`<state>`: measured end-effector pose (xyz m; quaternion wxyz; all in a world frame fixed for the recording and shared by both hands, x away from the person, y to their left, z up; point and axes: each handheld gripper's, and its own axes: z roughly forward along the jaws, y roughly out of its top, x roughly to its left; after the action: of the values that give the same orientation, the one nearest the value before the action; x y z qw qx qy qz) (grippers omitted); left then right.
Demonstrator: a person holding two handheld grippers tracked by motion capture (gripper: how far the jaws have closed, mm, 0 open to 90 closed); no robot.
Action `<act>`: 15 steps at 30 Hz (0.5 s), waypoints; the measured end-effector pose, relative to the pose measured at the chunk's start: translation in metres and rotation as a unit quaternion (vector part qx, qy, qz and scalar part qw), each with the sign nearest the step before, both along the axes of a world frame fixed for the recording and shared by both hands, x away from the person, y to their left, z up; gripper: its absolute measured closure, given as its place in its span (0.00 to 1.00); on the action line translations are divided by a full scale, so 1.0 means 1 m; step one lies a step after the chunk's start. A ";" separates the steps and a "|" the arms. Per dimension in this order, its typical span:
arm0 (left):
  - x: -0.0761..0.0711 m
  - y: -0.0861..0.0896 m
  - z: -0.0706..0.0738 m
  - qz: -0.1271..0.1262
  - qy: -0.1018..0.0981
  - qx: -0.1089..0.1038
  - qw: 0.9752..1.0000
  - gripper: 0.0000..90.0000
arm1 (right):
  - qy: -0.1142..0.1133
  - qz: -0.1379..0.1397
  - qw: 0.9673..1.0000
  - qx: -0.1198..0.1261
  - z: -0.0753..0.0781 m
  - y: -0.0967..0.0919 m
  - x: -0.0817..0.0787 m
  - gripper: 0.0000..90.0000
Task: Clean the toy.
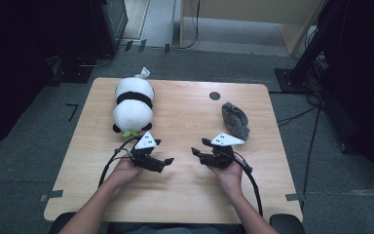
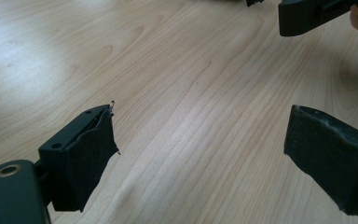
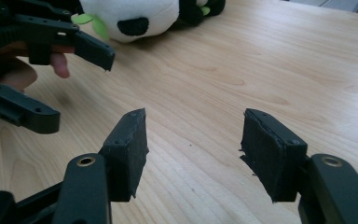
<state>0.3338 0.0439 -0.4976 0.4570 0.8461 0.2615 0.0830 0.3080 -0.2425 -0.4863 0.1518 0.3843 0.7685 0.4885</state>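
A black-and-white panda plush (image 1: 134,105) lies at the far left of the wooden table (image 1: 185,195); its face (image 3: 135,16) fills the top of the right gripper view. A crumpled grey cloth (image 1: 235,120) rests at the far right. My left gripper (image 1: 162,151) hovers just in front of the panda, jaws open on nothing (image 2: 200,158). My right gripper (image 1: 199,147) faces it across the table's middle, near the cloth, also open with bare wood between its pads (image 3: 193,154). The two grippers point toward each other, a short gap apart.
A small dark round mark (image 1: 215,95) sits near the table's far edge. Grey carpet surrounds the table, with dark equipment and cables (image 1: 311,112) on the right and a dark cabinet (image 1: 109,24) at the back left.
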 end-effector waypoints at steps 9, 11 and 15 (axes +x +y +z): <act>0.002 -0.002 -0.005 -0.008 0.004 0.003 1.000 0.09 | 0.009 0.011 1.000 -0.002 -0.007 0.009 0.002 0.46; 0.002 -0.002 -0.005 -0.008 0.002 0.004 1.000 0.09 | 0.010 0.014 1.000 -0.005 -0.007 0.010 0.002 0.46; 0.003 -0.001 -0.006 -0.009 0.002 0.002 1.000 0.09 | 0.009 0.011 1.000 0.004 -0.006 0.010 0.005 0.46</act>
<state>0.3366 0.0430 -0.5036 0.4554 0.8496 0.2544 0.0779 0.3127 -0.2326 -0.4919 0.1382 0.3806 0.7722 0.4896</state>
